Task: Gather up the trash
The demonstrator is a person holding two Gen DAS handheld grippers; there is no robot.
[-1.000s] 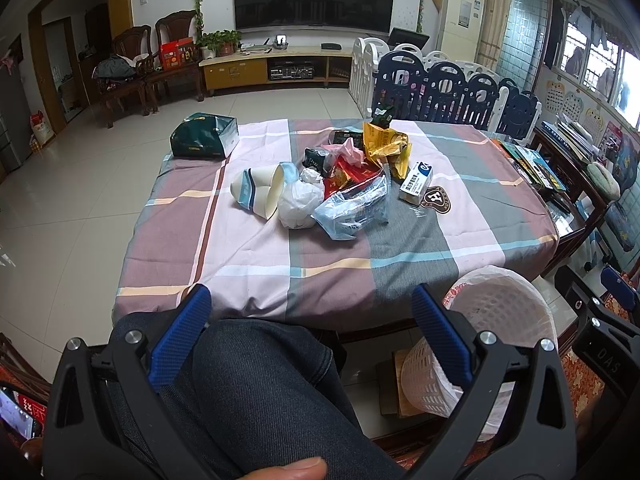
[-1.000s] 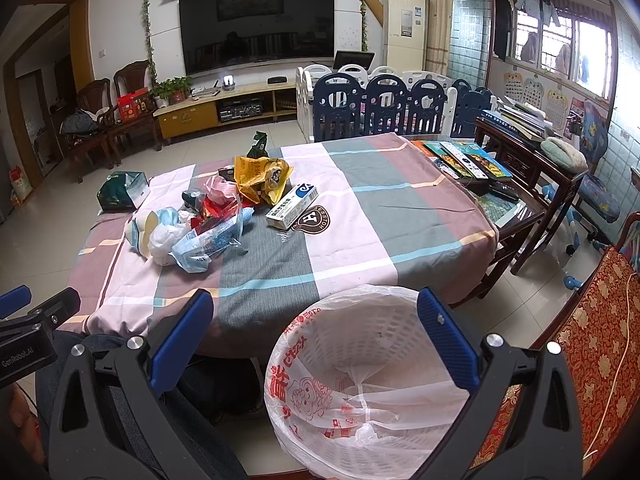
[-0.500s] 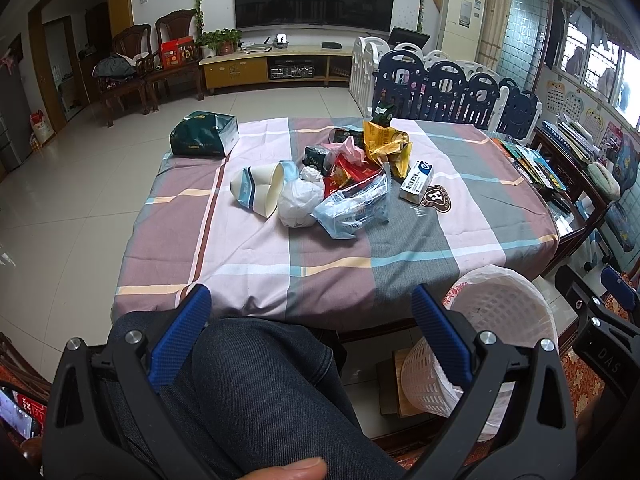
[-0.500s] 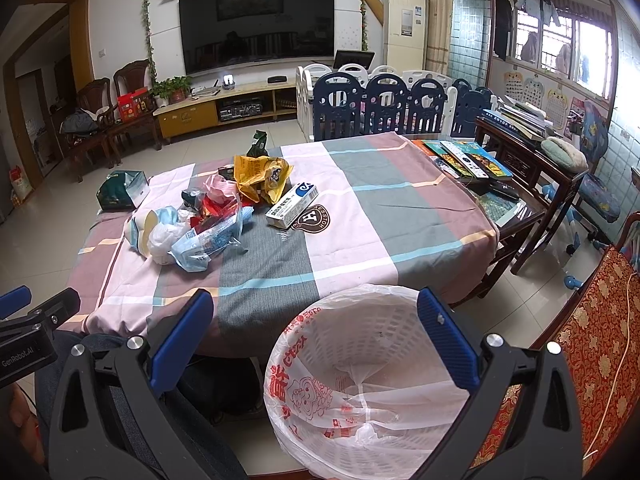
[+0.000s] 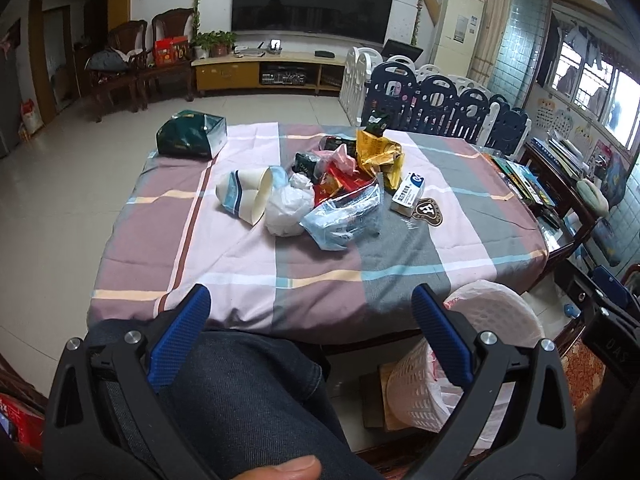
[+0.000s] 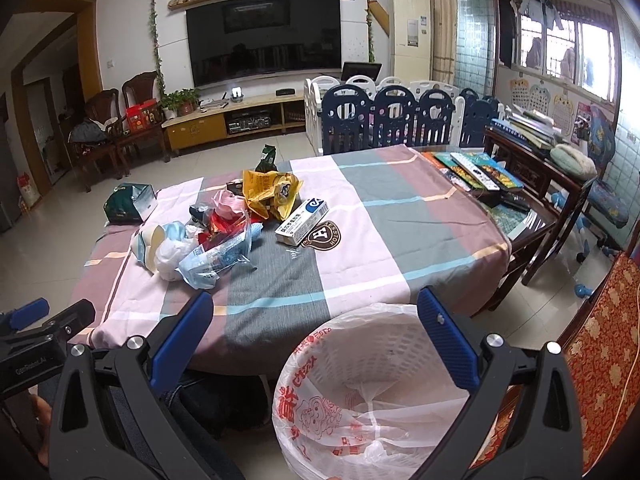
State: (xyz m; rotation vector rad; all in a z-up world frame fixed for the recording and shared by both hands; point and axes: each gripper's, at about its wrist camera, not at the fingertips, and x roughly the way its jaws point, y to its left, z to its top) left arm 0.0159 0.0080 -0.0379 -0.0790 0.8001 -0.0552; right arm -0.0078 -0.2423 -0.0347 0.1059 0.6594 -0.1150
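A pile of trash lies mid-table: paper cups (image 5: pixel 246 196), a crumpled white bag (image 5: pixel 289 209), a clear blue-printed wrapper (image 5: pixel 344 216), a yellow bag (image 5: pixel 378 154) and a small white box (image 5: pixel 408 194). The pile also shows in the right wrist view, with the wrapper (image 6: pixel 218 258), the yellow bag (image 6: pixel 272 192) and the box (image 6: pixel 302 222). A white basket with a plastic liner (image 6: pixel 372 384) stands on the floor by the table's near edge (image 5: pixel 486 312). My left gripper (image 5: pixel 310 300) is open and empty above a knee. My right gripper (image 6: pixel 316 306) is open and empty above the basket.
A dark green tissue box (image 5: pixel 192 140) sits at the table's far left corner. A side table with books (image 6: pixel 480 170) stands to the right. A blue and white playpen fence (image 6: pixel 392 116) is behind the table. A red patterned chair (image 6: pixel 592 360) is at right.
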